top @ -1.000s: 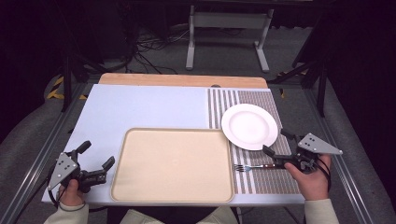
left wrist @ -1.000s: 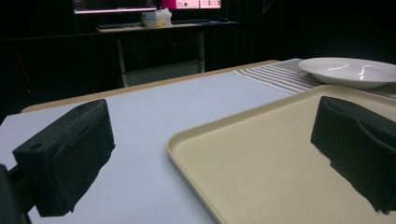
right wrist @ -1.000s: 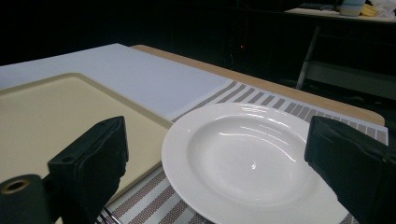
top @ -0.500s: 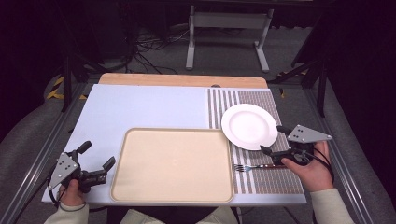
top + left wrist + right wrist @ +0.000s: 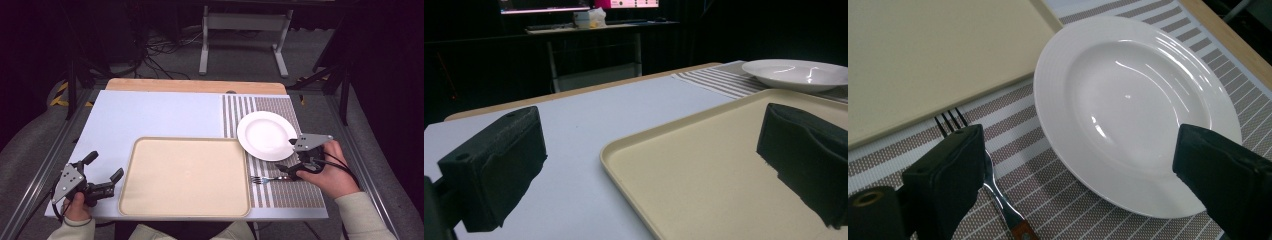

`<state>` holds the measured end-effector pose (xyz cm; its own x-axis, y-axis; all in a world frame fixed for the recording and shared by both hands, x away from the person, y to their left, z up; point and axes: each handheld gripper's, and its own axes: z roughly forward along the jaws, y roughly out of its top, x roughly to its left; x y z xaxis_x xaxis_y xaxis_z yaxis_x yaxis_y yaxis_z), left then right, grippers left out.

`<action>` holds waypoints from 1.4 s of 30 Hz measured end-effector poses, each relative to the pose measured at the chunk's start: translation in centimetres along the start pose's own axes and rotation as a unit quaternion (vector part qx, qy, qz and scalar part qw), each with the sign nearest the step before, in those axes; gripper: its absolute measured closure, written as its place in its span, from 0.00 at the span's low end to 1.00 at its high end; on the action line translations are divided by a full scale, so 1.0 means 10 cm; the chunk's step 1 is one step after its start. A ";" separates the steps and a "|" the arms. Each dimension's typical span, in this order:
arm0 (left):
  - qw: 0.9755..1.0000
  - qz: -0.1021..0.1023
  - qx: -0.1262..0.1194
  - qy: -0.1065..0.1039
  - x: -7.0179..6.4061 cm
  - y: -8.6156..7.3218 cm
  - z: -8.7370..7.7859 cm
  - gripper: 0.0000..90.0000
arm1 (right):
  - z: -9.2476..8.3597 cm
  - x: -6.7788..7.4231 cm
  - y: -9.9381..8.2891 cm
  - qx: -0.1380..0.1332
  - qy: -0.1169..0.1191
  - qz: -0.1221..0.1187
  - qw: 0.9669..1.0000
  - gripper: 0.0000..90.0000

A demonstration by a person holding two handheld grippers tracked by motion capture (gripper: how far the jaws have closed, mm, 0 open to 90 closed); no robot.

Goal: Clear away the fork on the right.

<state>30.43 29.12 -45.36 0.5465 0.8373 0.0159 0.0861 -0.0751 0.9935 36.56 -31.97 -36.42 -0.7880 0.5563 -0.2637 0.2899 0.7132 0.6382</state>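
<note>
Two black jaws of the right gripper (image 5: 286, 156) stand wide apart and grasp nothing, hovering over the near right part of the table (image 5: 150, 112), above the striped placemat (image 5: 280, 192). One jaw hangs over the fork (image 5: 267, 178), the other over the near rim of the white plate (image 5: 266, 135). That fork lies flat on the placemat between plate and near edge, tines toward the beige tray (image 5: 185, 175). Its reddish-brown handle end shows in the right gripper view (image 5: 1020, 231), where the high view gives only a thin sliver. At the near left corner the left gripper (image 5: 102, 175) is also released, one jaw over the tray's rim.
</note>
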 end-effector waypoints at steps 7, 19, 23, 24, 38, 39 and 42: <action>1.000 0.000 0.001 -0.001 0.00 0.00 0.00 0.00 | 0.04 0.02 0.05 0.035 0.016 -0.026 0.999 0.08; 1.000 0.001 0.002 -0.003 0.00 0.00 0.00 0.00 | 0.12 0.01 0.10 0.097 0.043 -0.067 0.992 0.09; 1.000 0.002 0.002 -0.003 0.00 0.00 0.00 0.00 | 0.15 0.02 0.09 0.115 0.051 -0.073 0.989 0.10; 1.000 0.001 0.001 -0.003 0.00 0.00 0.00 0.00 | 0.15 0.02 0.09 0.122 0.055 -0.076 0.988 0.10; 1.000 0.003 0.002 -0.003 0.00 0.00 0.00 0.00 | 0.22 0.04 0.06 0.187 0.082 -0.098 0.974 0.11; 1.000 0.003 0.002 -0.003 0.00 0.00 0.00 0.00 | 0.22 0.04 0.06 0.189 0.082 -0.100 0.973 0.11; 1.000 0.003 0.002 -0.003 -0.01 0.00 0.00 0.00 | 0.23 0.04 0.06 0.189 0.084 -0.105 0.973 0.13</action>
<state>30.42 29.05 -45.33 0.5526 0.8332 0.0207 0.0864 -0.0820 0.9929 37.70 -30.37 -37.77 -0.9199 0.3267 -0.2168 0.2671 0.9269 0.2635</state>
